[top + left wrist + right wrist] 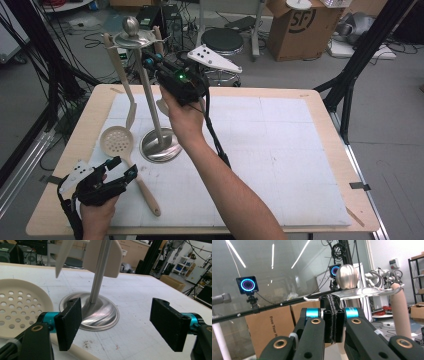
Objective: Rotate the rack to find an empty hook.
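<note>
Standing at the far left of the counter [280, 150], the utensil stand [160, 145] has your right claw [150, 62] pressed together up by its top disc; your left claw [122, 167] gapes apart near the skimmer [117, 142].

Black claw [125, 325] with cyan collars, brass screws, felt pads.

A grey floor [300, 75] strewn with cables surrounds the table [325, 107]. A black stool [222, 41] and a cardboard box [300, 30] stand behind it; ceiling strip lights [235, 253] reflect in glass.
</note>
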The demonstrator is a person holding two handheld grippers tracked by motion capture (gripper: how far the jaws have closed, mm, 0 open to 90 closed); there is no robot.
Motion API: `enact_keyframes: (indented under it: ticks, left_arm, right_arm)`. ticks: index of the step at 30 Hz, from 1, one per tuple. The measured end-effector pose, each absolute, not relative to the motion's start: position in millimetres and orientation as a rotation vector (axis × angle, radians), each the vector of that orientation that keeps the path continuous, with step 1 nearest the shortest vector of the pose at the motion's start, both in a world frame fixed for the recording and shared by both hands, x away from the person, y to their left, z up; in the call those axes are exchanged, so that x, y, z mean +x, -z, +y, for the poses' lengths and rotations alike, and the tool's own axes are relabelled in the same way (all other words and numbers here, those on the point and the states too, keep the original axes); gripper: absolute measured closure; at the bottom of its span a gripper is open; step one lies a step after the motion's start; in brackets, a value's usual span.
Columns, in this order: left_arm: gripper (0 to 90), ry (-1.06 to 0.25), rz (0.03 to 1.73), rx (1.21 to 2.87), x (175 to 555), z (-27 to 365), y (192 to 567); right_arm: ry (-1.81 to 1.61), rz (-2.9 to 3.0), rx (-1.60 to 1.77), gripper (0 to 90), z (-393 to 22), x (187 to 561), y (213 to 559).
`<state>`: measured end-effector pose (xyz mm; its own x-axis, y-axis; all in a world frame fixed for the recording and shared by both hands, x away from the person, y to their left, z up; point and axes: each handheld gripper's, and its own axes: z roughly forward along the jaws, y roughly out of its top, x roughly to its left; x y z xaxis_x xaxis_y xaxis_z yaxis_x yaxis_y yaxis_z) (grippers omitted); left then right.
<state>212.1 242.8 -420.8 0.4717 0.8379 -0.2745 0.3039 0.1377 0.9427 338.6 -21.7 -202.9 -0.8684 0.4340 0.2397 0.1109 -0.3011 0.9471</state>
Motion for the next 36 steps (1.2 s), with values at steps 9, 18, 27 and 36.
enact_keyframes:
  ticks: [9, 18, 27, 36]
  left_arm:
    - [26.5, -0.518, 1.081, 1.427, 212.1, 244.5, 421.2]
    - [26.4, -0.488, 1.106, 1.426, 212.7, 249.5, 423.8]
    - [26.2, -0.501, 1.113, 1.431, 213.2, 247.1, 424.5]
    - [26.0, -0.496, 1.107, 1.437, 215.3, 244.2, 425.0]
  right_arm:
    - [-2.232, 1.777, 0.676, 90.0, -19.0, 341.2, 206.0]
    - [-2.209, 1.787, 0.752, 77.4, -44.9, 342.9, 218.2]
    - [-2.128, 1.841, 0.909, 44.6, -92.9, 355.5, 247.2]
    - [-2.074, 1.894, 0.913, 28.0, -130.1, 350.6, 268.6]
